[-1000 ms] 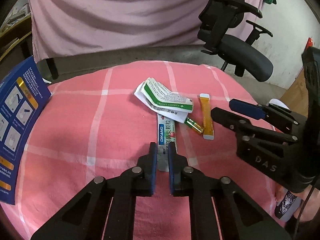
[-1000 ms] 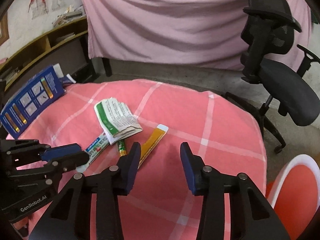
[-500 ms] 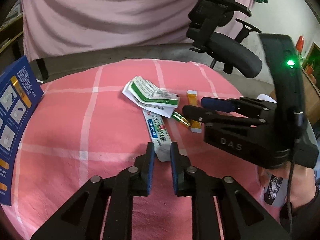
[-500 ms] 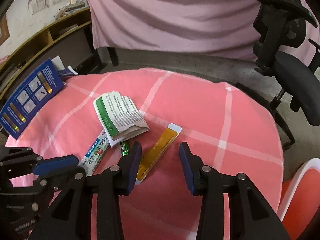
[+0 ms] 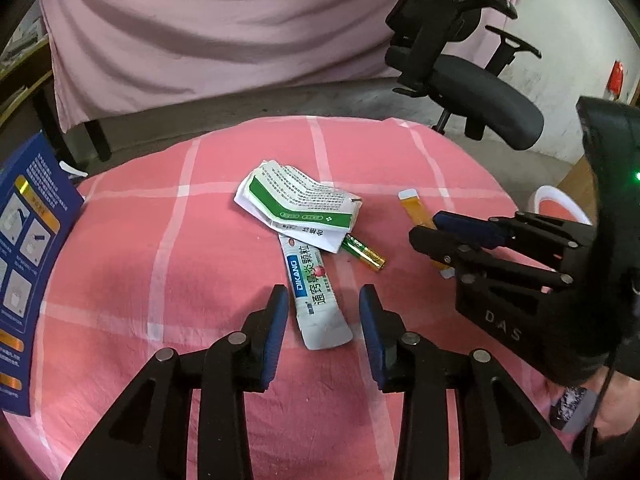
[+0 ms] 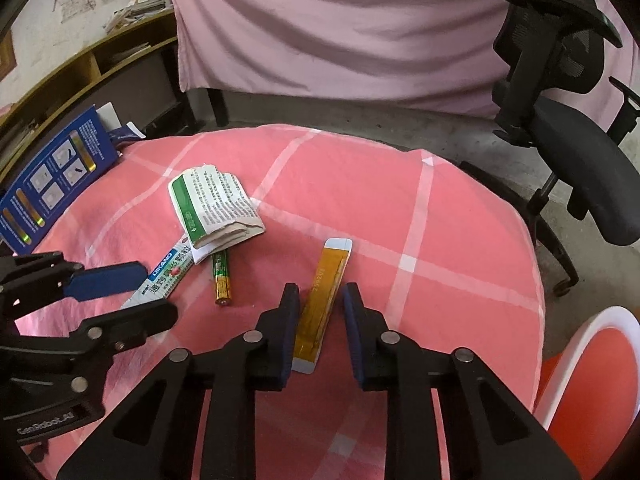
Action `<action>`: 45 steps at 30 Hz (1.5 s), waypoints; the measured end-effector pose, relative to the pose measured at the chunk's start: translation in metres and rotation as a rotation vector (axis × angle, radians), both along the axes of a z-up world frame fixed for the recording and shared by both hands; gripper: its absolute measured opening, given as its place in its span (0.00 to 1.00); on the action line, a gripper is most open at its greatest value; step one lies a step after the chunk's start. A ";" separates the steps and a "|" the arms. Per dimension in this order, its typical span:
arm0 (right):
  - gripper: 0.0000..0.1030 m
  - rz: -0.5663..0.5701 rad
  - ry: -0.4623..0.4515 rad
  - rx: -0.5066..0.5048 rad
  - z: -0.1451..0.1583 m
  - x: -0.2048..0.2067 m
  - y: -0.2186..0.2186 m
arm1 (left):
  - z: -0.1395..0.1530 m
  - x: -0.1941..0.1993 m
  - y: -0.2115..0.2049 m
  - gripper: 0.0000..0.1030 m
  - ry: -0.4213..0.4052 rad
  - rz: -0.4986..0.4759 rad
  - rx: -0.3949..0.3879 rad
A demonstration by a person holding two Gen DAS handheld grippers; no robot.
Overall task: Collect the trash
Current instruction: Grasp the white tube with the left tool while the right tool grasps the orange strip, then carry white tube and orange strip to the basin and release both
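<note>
Trash lies on a pink checked cloth (image 5: pixel 160 280). A white DIKANG sachet (image 5: pixel 316 292) lies between the fingers of my open left gripper (image 5: pixel 323 304). A crumpled white and green leaflet (image 5: pixel 296 204) and a green-gold battery (image 5: pixel 364 254) lie just beyond it. In the right wrist view my open right gripper (image 6: pixel 320 300) straddles an orange sachet (image 6: pixel 324 300) flat on the cloth. The leaflet (image 6: pixel 212 208), the battery (image 6: pixel 221 276) and the DIKANG sachet (image 6: pixel 164 276) lie to its left, with the left gripper (image 6: pixel 132 292) over the sachet.
A blue printed box (image 5: pixel 28 248) stands at the table's left edge. A black office chair (image 6: pixel 568 112) stands beyond the table at the right. A red and white bin (image 6: pixel 588 380) is at the lower right. A pink curtain (image 5: pixel 220 32) hangs behind.
My left gripper has opened around the DIKANG sachet. My right gripper has moved forward and left so its fingers now straddle the orange sachet.
</note>
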State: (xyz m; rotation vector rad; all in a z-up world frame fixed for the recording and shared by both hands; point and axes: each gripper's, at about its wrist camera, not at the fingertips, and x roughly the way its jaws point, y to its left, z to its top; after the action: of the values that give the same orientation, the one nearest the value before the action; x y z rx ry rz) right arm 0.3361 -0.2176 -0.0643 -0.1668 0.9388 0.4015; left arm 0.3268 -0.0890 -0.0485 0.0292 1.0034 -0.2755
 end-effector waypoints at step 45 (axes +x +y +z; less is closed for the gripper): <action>0.11 -0.226 -0.839 0.271 0.123 -0.161 -0.126 | 0.111 -0.150 -0.091 0.17 -0.712 -0.036 -0.111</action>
State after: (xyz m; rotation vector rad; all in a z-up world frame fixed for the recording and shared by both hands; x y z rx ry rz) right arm 0.1751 -0.3435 0.0589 0.0268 0.0689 0.2089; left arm 0.1769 -0.1797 0.0628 0.0407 0.2795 -0.3219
